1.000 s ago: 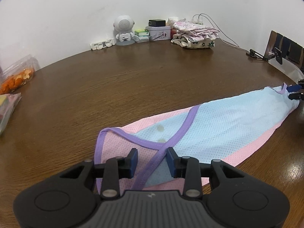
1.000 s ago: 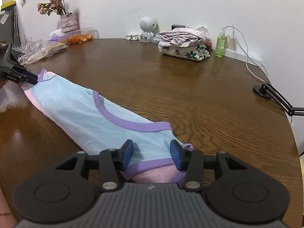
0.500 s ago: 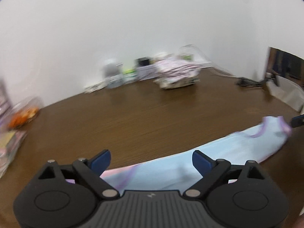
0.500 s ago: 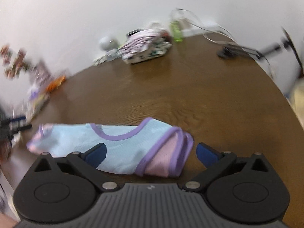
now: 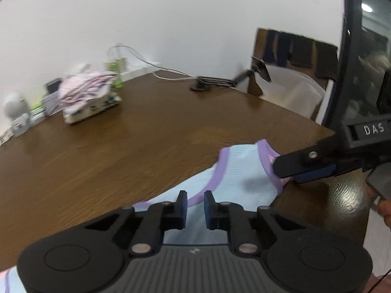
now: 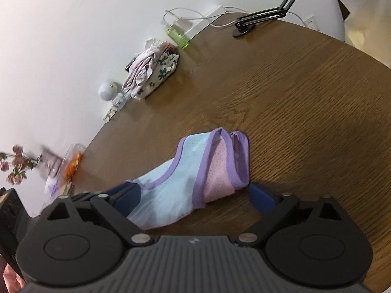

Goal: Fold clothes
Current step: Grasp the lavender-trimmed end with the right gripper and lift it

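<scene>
A light blue and pink mesh garment with purple trim lies on the brown table near its front right edge. My left gripper is shut on the garment's purple hem. In the left wrist view my right gripper reaches in from the right at the garment's far end. In the right wrist view the garment shows doubled pink and purple layers at its end, and my right gripper is open wide, its blue pads on either side of the cloth.
A stack of folded clothes sits at the back by the wall, with a white robot toy and a green bottle. A black clamp arm stands back right. Flowers and snack bags lie far left.
A second ago both grippers held the stretched garment's ends; then both opened. The left has since swung right and shut on the hem, while the right stays open over the garment's end.
</scene>
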`<state>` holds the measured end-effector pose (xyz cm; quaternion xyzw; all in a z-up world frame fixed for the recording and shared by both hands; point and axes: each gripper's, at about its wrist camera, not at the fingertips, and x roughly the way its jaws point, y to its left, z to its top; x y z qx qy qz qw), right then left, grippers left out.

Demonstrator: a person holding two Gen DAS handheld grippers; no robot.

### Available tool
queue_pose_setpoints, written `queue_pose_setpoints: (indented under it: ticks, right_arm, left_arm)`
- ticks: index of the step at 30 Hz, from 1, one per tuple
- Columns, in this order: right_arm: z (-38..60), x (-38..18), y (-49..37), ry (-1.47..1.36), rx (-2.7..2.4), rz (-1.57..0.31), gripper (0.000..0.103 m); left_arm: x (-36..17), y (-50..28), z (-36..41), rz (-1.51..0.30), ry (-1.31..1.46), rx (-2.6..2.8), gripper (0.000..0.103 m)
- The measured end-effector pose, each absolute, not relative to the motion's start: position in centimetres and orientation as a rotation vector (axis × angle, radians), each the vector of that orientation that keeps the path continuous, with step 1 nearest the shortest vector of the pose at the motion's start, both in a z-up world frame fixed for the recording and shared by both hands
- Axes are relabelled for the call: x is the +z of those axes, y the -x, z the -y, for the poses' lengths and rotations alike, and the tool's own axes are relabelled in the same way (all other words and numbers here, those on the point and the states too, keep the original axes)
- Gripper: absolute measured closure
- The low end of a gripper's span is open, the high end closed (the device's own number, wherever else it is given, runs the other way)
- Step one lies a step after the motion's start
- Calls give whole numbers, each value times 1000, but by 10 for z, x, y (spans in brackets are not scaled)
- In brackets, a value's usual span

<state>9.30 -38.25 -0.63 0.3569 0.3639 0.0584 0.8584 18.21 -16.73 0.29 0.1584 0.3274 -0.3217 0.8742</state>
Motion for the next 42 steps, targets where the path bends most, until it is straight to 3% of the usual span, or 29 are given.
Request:
queue_pose_setpoints:
  ticks: [2, 4, 7, 14, 16, 24, 28, 31, 42]
  right_arm:
    - [378, -9, -95, -760, 108, -748, 28]
    - [378, -14, -97, -789, 93, -730, 51]
    - [379, -22, -99, -833, 69, -704, 67]
    - [386, -32, -104, -894, 55, -662, 73]
    - [390, -37, -106, -914, 63, -673, 92]
    - [414, -24, -108, -853, 86, -620, 95]
    - [427, -5, -109, -722, 57, -602, 95]
    - [437, 10, -111, -605, 28, -610, 95]
    - [391, 49, -116, -113, 122, -649, 96]
  left_arm:
    - [-8, -188, 175, -688, -344, -669, 91]
    - [-18, -190, 178, -699, -350, -660, 91]
    - [-21, -190, 173, -690, -325, -669, 91]
    - [-20, -195, 170, -697, -284, -677, 91]
    - [-20, -195, 173, -695, -282, -677, 91]
    - [-19, -197, 199, -700, -251, -674, 91]
    - [-22, -204, 231, -705, -179, -684, 80]
    - [-19, -213, 240, -739, -78, -725, 79]
    - [7, -203, 180, -703, -58, -647, 78]
